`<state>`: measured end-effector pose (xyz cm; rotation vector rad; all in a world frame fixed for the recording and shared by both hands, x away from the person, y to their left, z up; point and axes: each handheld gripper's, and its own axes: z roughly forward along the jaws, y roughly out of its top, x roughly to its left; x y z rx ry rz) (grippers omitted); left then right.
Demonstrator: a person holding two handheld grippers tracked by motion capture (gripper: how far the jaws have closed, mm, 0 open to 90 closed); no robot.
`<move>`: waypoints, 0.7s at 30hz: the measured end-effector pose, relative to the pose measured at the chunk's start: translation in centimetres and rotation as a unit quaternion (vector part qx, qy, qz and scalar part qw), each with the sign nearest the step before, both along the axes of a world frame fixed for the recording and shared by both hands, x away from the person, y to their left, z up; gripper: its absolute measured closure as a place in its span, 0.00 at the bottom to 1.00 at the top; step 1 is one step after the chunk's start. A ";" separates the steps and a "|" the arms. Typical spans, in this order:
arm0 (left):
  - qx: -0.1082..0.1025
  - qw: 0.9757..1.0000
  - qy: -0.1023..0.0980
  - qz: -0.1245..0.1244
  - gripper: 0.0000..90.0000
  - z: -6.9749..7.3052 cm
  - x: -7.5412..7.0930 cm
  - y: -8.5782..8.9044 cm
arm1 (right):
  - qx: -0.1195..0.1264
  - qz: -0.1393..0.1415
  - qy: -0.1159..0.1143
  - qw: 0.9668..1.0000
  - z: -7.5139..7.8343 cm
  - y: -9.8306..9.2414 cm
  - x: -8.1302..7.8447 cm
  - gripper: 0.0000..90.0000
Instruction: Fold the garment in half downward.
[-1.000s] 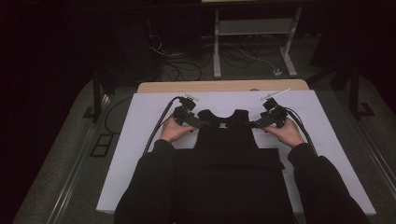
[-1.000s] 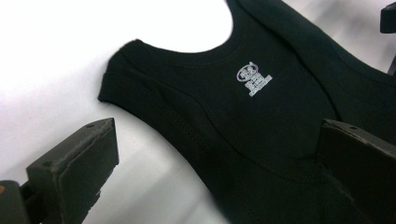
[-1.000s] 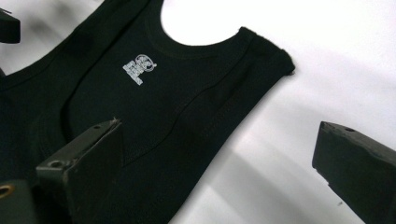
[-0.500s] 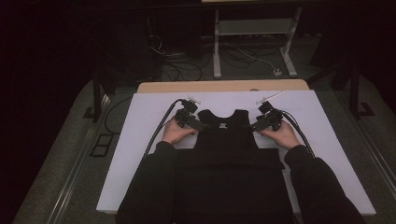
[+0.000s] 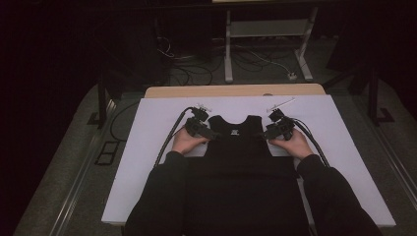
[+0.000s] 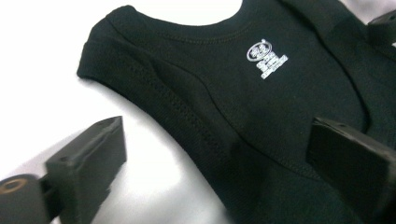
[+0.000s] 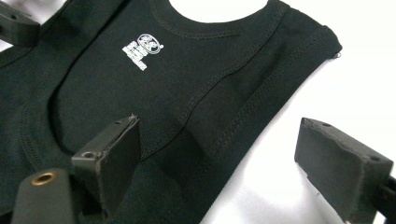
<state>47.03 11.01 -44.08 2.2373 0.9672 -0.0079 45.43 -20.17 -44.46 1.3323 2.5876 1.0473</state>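
Observation:
A black sleeveless top (image 5: pixel 235 133) lies flat on the white table cover (image 5: pixel 147 162), neck hole pointing away from me. A small white print (image 6: pixel 266 57) sits below its neckline (image 7: pixel 142 50). My left gripper (image 5: pixel 212 134) is at the top's left armhole. Its jaws have just been closing a little and stand open (image 6: pixel 219 158) astride the hem, one over fabric (image 6: pixel 224 79), one over the cover. My right gripper (image 5: pixel 268 133) mirrors it at the right armhole, open (image 7: pixel 226 161). Its jaws have also just been closing, with the fabric edge (image 7: pixel 187 70) between them.
The cover lies on a wooden table whose far edge (image 5: pixel 231 91) shows beyond it. Behind stand a white metal frame (image 5: pixel 265 44) and loose cables on the dark floor. My dark sleeves cover the top's lower part. Gripper cables trail off both sides.
Both grippers have slid slightly inward and toward me, up to the top's armholes; the right one moved more.

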 end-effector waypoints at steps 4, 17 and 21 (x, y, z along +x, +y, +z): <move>0.007 1.000 -0.011 0.002 0.15 0.0 -0.2 -0.2 | -0.002 -0.006 -0.007 1.000 0.0 0.2 0.0 0.20; 0.032 0.997 -0.050 0.042 0.61 0.0 -1.0 -1.0 | -0.023 -0.027 -0.040 0.999 0.0 1.6 -0.9 0.61; 0.035 0.995 -0.059 0.074 0.75 -0.1 -1.4 -1.1 | -0.014 -0.039 -0.043 0.998 -0.1 1.8 -1.2 0.69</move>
